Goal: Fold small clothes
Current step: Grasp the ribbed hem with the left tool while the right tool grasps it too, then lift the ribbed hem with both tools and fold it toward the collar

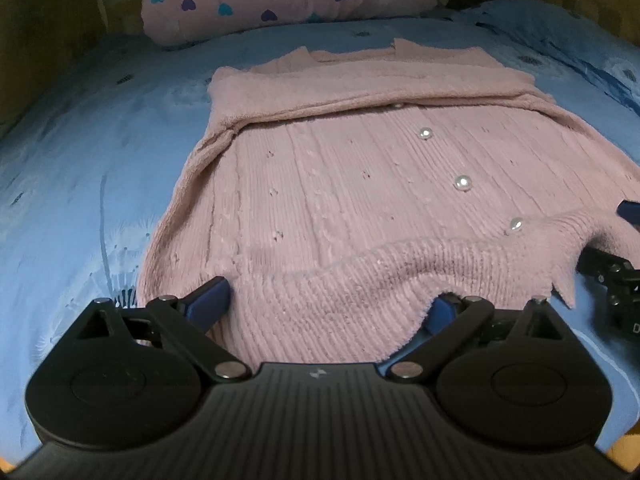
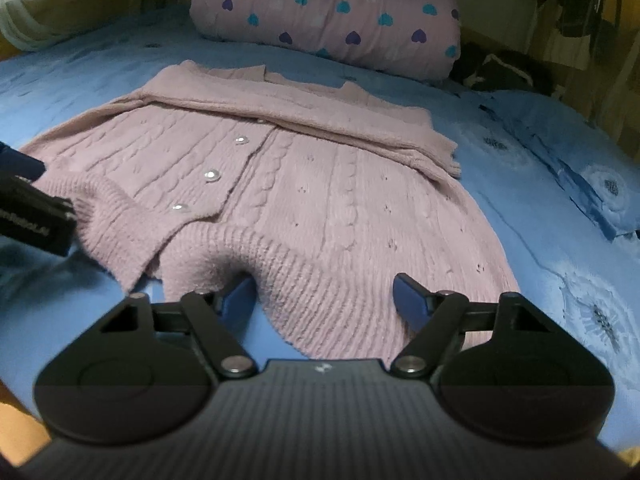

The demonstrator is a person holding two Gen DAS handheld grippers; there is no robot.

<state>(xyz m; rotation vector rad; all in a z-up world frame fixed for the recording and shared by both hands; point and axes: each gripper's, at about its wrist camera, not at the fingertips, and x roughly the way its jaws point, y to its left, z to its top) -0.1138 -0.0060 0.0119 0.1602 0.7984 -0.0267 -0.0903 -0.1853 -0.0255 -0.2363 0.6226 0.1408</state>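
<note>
- Nearest in the left wrist view, the left gripper (image 1: 326, 304) stands with its jaws spread wide over the ribbed hem; its left blue finger pad (image 1: 210, 298) lies on the knit, while the other pad is half hidden behind the hem's edge. It grips nothing.
- Nearest in the right wrist view, the right gripper (image 2: 326, 298) is also released, jaws apart; its two blue pads straddle the hem, with a fold of knit bulging between them but not pinched.
- Each gripper shows in the other's view only as a cut-off black body at the frame edge, so its jaws cannot be read from there.
- One pink cable-knit cardigan (image 1: 340, 184) lies flat on the blue flower-printed bedsheet (image 1: 80, 168), hem towards the cameras, and both sleeves are folded across the chest.
- Three round pearl-like buttons (image 2: 212, 176) show clearly on the placket; a fourth peeks out under the folded sleeve, mostly covered.
- Beyond the cardigan's collar lies one pink rolled quilt with teal and purple hearts (image 2: 340, 16), its top cut off by the frame.
- To the quilt's right sits a dark bundle (image 2: 500, 68), too dim to identify.
- Farther back, the surroundings are dark and blurred.
</note>
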